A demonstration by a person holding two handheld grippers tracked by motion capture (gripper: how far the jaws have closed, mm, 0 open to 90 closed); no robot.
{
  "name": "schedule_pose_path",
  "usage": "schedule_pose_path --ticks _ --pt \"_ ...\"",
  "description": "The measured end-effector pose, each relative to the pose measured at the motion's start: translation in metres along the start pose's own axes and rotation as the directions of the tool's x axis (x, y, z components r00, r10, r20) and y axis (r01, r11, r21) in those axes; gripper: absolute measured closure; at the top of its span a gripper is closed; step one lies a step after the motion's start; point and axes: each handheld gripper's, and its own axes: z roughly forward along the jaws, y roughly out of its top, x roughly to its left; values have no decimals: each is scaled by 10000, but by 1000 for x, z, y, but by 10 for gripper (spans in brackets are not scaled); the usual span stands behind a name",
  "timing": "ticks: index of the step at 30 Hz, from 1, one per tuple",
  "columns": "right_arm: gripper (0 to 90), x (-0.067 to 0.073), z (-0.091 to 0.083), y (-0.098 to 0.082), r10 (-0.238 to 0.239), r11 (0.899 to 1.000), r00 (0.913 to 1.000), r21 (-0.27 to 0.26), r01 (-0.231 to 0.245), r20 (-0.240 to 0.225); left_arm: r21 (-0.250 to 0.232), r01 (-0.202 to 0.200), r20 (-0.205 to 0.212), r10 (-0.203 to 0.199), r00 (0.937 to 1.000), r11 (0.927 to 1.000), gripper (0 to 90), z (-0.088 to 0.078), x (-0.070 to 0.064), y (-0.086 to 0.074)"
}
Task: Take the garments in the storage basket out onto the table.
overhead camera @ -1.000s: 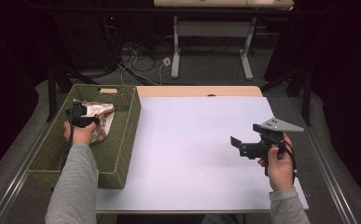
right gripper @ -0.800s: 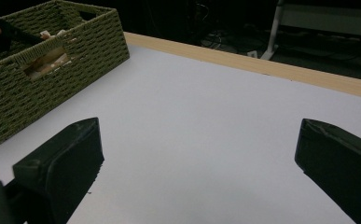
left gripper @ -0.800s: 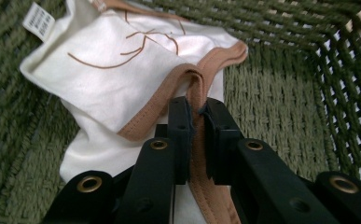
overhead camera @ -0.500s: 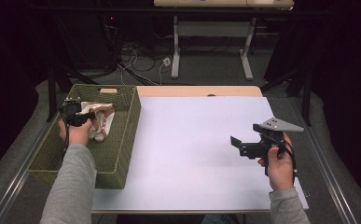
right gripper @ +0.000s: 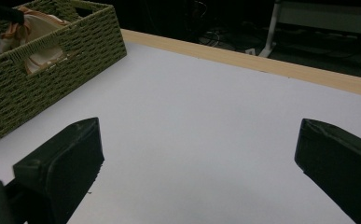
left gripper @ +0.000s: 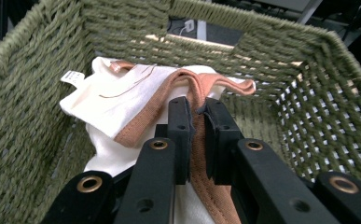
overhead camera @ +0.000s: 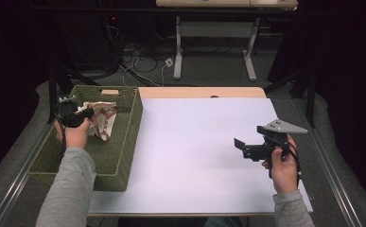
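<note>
Gripping now: the left gripper point(left gripper: 196, 122) has its jaws pinched tight on the brown-edged band of a cream garment point(left gripper: 122, 105), right where the trim folds over itself, a thick spot that should hold well.
Garment: it sits inside the green woven basket point(overhead camera: 124, 137), toward the far end, bunched up with a small white label point(left gripper: 72, 76) poking out at one corner; in the high view the cloth point(overhead camera: 102, 118) looks raised a little above the basket floor, though how much of it is off the bottom I cannot tell.
Left hand: it point(overhead camera: 74, 135) reaches in over the basket's near-left wall, gripper angled toward the middle, which reads as a lift-out grip rather than a tuck-in.
Right gripper: it point(overhead camera: 247, 149) waits over the white table point(overhead camera: 195, 142), well apart from the basket, jaws spread wide with nothing between them; its own view looks along the bare surface toward the basket's side wall point(right gripper: 52, 79).
Why so: my guess is the right side stands ready to take a second edge once the cloth comes across, and the open stretch of table between the hands is the likely landing spot.
Watch for: loose folds snagging on the woven rim on the way out.
</note>
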Motion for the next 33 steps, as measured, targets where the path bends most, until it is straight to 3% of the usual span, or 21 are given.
schedule_pose_path --ticks 18,33 --pt "7 -1 0 0 -27 10000 10000 9 27 22 -930 -133 555 185 9983 9956 823 -26 -11 9" --pt "7 -2 -1 0 29 10000 10000 75 -29 -6 -1954 -160 1127 386 9929 9806 823 -53 -21 22"
